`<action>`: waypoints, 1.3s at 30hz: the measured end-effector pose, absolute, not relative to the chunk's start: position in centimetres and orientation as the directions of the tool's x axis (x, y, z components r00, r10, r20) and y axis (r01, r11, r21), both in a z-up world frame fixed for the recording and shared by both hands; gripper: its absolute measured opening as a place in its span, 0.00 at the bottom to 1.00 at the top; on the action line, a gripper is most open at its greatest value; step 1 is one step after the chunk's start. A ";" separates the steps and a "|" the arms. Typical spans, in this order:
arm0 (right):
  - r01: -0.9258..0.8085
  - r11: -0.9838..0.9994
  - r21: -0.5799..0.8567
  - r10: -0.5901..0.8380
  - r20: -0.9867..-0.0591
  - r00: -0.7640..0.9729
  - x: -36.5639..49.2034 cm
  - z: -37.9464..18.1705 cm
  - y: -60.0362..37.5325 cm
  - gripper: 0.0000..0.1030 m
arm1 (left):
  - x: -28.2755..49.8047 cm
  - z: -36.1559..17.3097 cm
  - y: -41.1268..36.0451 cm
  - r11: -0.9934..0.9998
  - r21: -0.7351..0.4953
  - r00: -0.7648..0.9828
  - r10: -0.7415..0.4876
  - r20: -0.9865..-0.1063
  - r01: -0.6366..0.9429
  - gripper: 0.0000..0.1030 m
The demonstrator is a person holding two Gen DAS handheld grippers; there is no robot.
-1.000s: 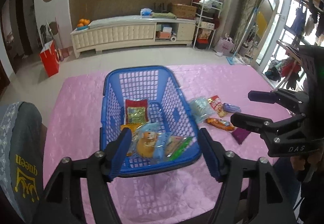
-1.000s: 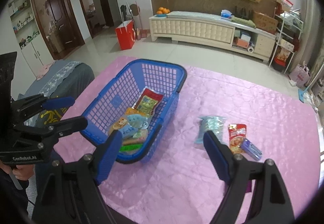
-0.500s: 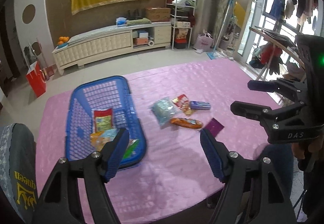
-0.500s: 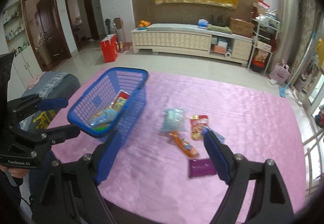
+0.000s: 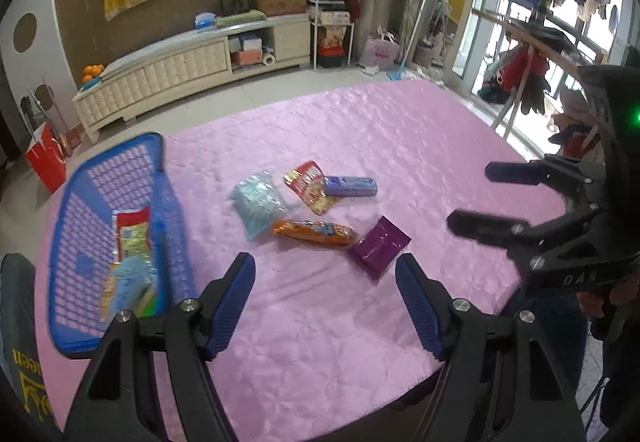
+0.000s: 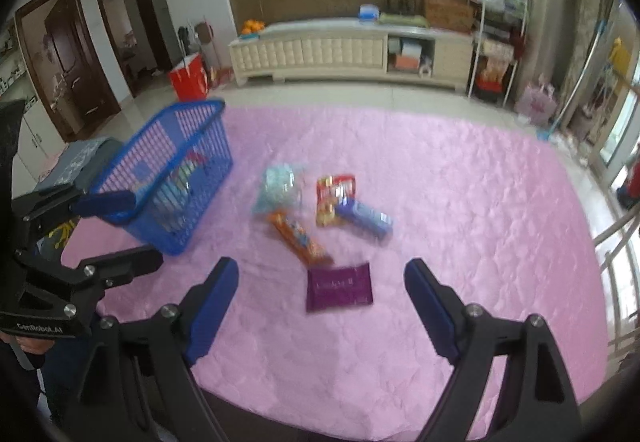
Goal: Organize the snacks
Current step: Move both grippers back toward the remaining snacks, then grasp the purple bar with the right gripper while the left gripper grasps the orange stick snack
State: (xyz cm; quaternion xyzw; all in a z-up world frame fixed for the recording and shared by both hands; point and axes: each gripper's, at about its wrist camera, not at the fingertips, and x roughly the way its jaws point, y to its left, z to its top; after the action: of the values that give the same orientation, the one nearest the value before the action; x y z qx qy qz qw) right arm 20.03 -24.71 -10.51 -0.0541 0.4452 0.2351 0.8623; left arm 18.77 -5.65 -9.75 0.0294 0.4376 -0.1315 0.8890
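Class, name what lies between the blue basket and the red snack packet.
The pale blue bag lies between blue basket and red packet; left wrist view.

The near strip of the pink tabletop (image 6: 360, 362) lies bare from its front edge up to the purple packet (image 6: 339, 288), so either tongs could come in low there; the right side past the blue bar (image 6: 363, 217) is bare cloth too. The loose snacks crowd the middle, the orange packet (image 6: 301, 238) nearly touching the purple one, the red packet (image 6: 334, 198) under the bar; the blue basket (image 6: 168, 178) walls off the left side, well apart from them.
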 end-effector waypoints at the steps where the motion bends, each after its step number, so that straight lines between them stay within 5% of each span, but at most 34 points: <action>1: -0.453 0.884 0.116 0.350 -0.807 0.475 20.4 -11.5 -24.9 0.85 | 19.2 -10.5 -6.2 0.965 -0.057 0.573 -0.200 -0.795 0.258 0.69; 20: -0.457 0.881 0.122 0.259 -0.933 0.251 25.0 -24.0 -24.1 0.86 | 23.4 -21.3 -5.6 0.972 -0.138 0.372 -0.202 -0.906 0.190 0.69; 34: -0.514 0.853 0.096 0.259 -0.931 0.257 25.8 -25.7 -21.5 0.89 | 24.5 -23.7 -3.2 0.975 -0.187 0.326 -0.217 -0.920 0.121 0.69; 39: -0.559 0.829 0.005 0.223 -0.920 0.321 24.3 -25.8 -20.6 0.70 | 24.4 -23.6 -2.9 0.977 -0.187 0.323 -0.211 -0.923 0.103 0.69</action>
State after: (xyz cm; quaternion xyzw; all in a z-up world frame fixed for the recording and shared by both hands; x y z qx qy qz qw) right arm 24.31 -20.60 -25.77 -0.1593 0.5284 0.2453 0.7970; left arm 24.43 -2.95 -23.57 -0.0470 0.5736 -0.0966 0.8120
